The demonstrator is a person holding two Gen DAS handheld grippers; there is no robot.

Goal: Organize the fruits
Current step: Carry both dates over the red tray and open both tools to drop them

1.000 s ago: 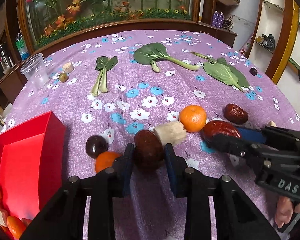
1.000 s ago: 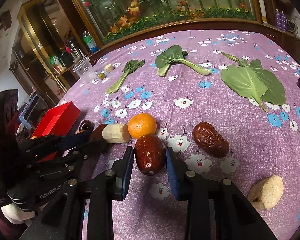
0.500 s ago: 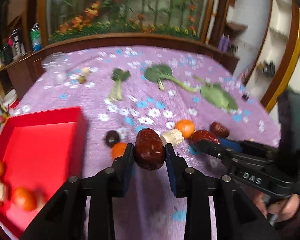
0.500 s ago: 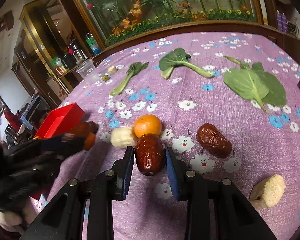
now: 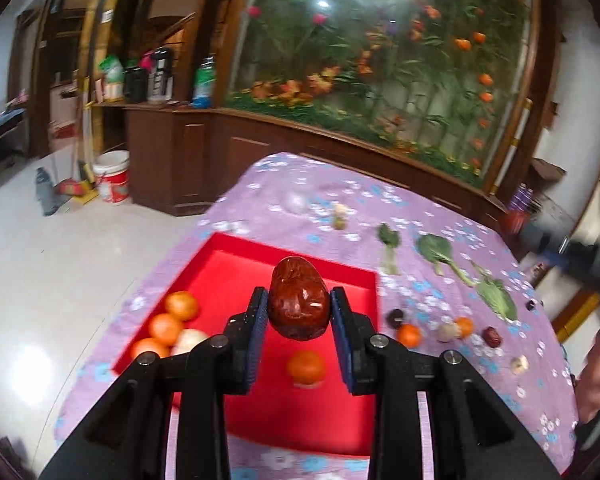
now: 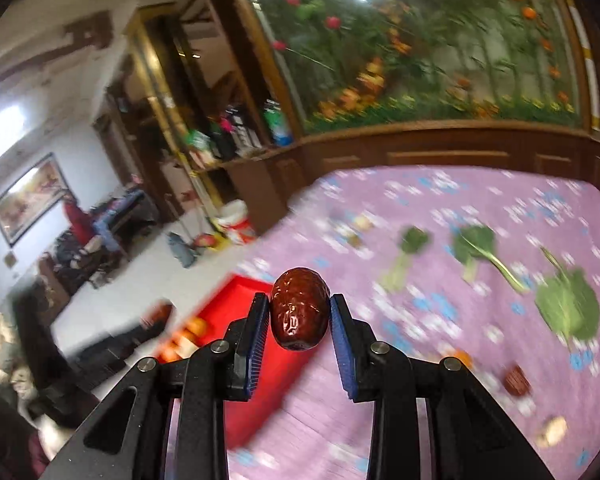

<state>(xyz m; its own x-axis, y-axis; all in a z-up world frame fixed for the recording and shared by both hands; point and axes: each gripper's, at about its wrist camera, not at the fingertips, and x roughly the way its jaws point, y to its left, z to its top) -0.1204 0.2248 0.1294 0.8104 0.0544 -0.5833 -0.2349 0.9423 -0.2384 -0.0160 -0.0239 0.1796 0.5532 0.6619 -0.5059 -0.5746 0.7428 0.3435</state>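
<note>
Left gripper (image 5: 298, 308): clamped on a dark red date (image 5: 298, 300), lower centre of the left view, above the red box (image 5: 340, 412).
Right gripper (image 6: 299, 312): clamped on a second date (image 6: 300, 308), lower centre of the right view, over the box's (image 6: 256, 368) right edge.
Box contents: 3 oranges (image 5: 165, 326) and a pale chunk (image 5: 190, 340) at its left side, 1 orange (image 5: 306, 367) near its middle.
Cloth (image 5: 452, 364): purple with flowers; right of the box lie a dark plum (image 5: 396, 317), 2 oranges (image 5: 409, 336), a third date (image 5: 492, 336) and pale chunks.
Greens (image 5: 440, 254): 3 leafy stalks farther back, right of centre.
Far: blurred planted glass wall (image 5: 380, 60) across the top.
</note>
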